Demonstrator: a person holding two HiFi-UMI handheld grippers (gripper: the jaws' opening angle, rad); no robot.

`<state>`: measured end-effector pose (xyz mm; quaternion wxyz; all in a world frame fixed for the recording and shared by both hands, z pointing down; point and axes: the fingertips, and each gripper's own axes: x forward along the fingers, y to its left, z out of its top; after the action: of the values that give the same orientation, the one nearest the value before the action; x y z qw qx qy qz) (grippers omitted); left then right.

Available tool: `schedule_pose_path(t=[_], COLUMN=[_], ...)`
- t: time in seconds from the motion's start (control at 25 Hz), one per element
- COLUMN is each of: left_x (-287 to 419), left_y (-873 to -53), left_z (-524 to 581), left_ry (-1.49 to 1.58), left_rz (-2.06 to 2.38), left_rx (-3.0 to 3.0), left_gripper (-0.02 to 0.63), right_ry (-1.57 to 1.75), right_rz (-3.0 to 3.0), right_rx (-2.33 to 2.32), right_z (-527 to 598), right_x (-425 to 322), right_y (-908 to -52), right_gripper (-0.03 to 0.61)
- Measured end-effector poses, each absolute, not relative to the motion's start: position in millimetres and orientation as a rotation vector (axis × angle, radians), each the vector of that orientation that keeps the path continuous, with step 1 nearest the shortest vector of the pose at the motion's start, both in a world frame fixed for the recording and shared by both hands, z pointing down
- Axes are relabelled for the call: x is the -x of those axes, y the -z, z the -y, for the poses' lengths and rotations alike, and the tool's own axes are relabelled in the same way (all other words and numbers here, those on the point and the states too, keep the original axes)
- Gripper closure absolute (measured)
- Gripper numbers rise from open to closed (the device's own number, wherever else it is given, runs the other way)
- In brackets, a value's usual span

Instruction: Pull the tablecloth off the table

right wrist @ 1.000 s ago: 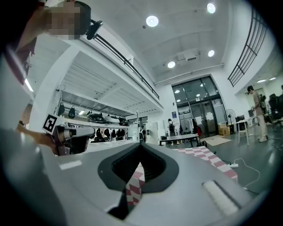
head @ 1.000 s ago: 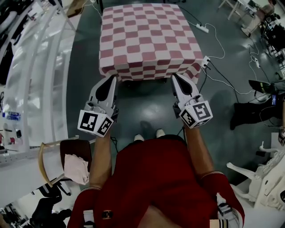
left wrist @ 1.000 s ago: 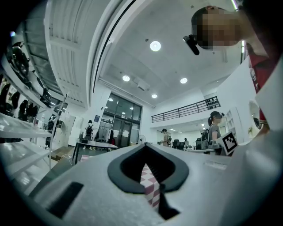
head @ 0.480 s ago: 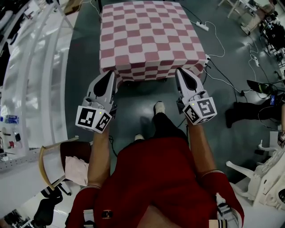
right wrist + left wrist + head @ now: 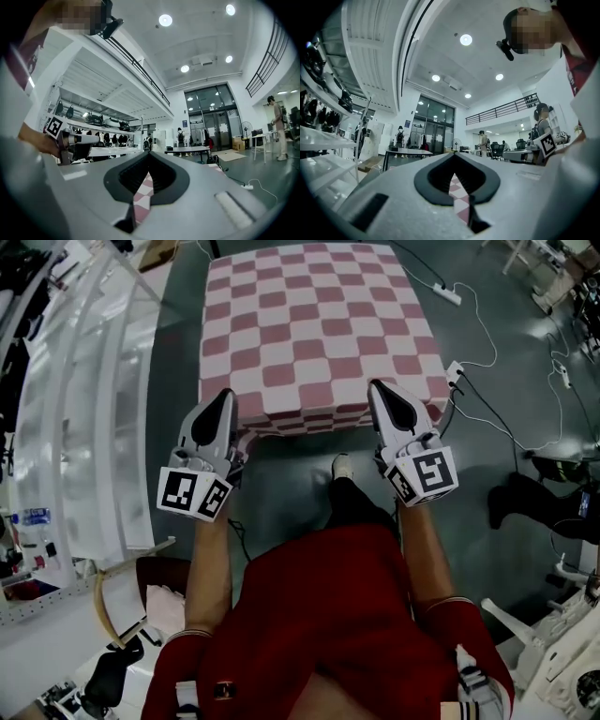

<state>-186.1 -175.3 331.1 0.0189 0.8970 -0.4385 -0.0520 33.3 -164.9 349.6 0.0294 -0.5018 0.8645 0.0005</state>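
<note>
**A:** How much of the job is done?

**B:** Only the grasp, it is judged. The left gripper (image 5: 223, 401) is closed on the near hem of the tablecloth (image 5: 314, 324) at its left corner. The right gripper (image 5: 381, 392) is clamped on the same hem at the right corner. In each gripper view a strip of red-and-white check is seen pinched between jaws that are brought together.

**A:** And where is the cloth found?

**B:** It is spread over the whole top of the table, which is hidden beneath it. The checks are laid flat and square, and the near edge is draped down over the front. No bare tabletop is exposed, so none of the cloth is judged to have been carried off yet.

**A:** What is left to be done?

**B:** Nearly everything. The cloth has to be drawn toward the person, across the top and over the near edge, until the table is cleared of it. An even pull on both corners is called for, so that the fabric is not skewed. Nothing is seen standing on the cloth. The floor (image 5: 281, 474) between person and table is occupied only by a foot (image 5: 342, 465), and the cables (image 5: 478, 343) are kept well apart, at the right.
</note>
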Motion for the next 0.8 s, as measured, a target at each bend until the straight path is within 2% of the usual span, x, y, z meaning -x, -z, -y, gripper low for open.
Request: schedule_pose_path(t=[0.4, 0.8], left_x=[135, 125], left_y=[-346, -378], left_z=[308, 386], left_ry=[0.08, -0.016], left_rz=[1.503, 1.563], left_rx=[-2.702, -2.619], left_gripper=[0.612, 0.612], right_ry=[0.12, 0.228], right_rz=[-2.701, -2.754], right_rx=[1.515, 1.518], right_z=[303, 383], right_x=[-99, -110], right_y=[-380, -411], right_gripper=[0.565, 0.564])
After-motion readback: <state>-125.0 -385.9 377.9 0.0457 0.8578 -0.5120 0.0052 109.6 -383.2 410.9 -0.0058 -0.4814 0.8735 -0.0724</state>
